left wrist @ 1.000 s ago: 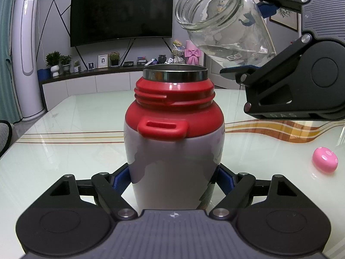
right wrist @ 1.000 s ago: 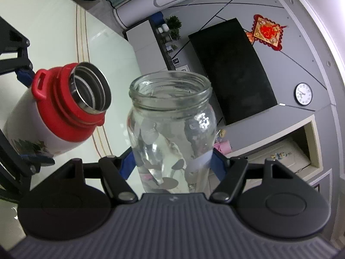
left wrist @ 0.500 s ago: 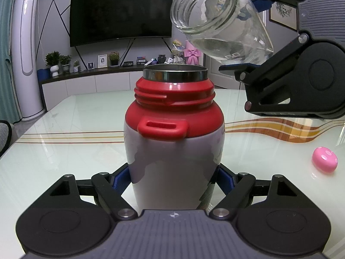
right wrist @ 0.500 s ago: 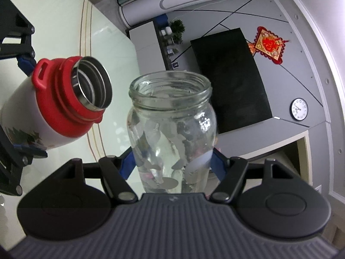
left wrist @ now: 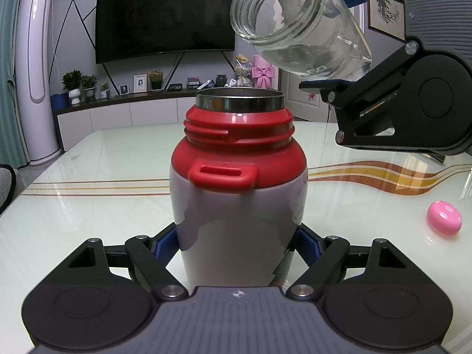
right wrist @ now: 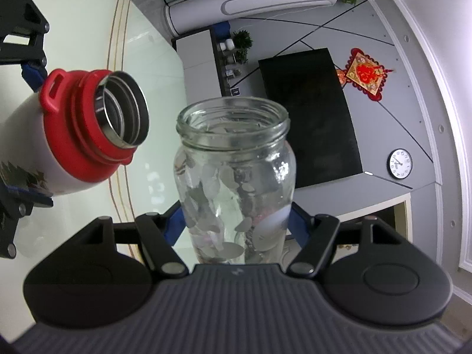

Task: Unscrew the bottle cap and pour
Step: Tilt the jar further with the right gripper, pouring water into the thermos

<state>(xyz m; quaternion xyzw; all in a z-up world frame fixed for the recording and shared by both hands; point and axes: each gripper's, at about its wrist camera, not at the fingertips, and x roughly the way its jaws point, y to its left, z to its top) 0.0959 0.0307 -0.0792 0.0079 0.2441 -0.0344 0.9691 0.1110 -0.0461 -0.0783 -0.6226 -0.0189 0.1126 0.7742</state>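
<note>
My left gripper (left wrist: 237, 244) is shut on a white flask with a red collar and open steel mouth (left wrist: 239, 177), standing upright on the glass table (left wrist: 88, 177). My right gripper (right wrist: 236, 224) is shut on a clear glass jar (right wrist: 234, 174) with no lid. The jar is tilted, mouth toward the flask, and holds a little water. In the left wrist view the jar (left wrist: 295, 23) hangs above and to the right of the flask's mouth, with the right gripper (left wrist: 348, 32) around it. In the right wrist view the flask (right wrist: 73, 135) is at the left, apart from the jar.
A pink spotted cap (left wrist: 444, 218) lies on the table at the right. A TV (left wrist: 165, 17), a low cabinet with plants and a tall white air conditioner (left wrist: 37, 73) stand behind the table.
The jar has tipped further and risen slightly, its mouth moving left toward the flask's opening. The flask and left gripper have not moved.
</note>
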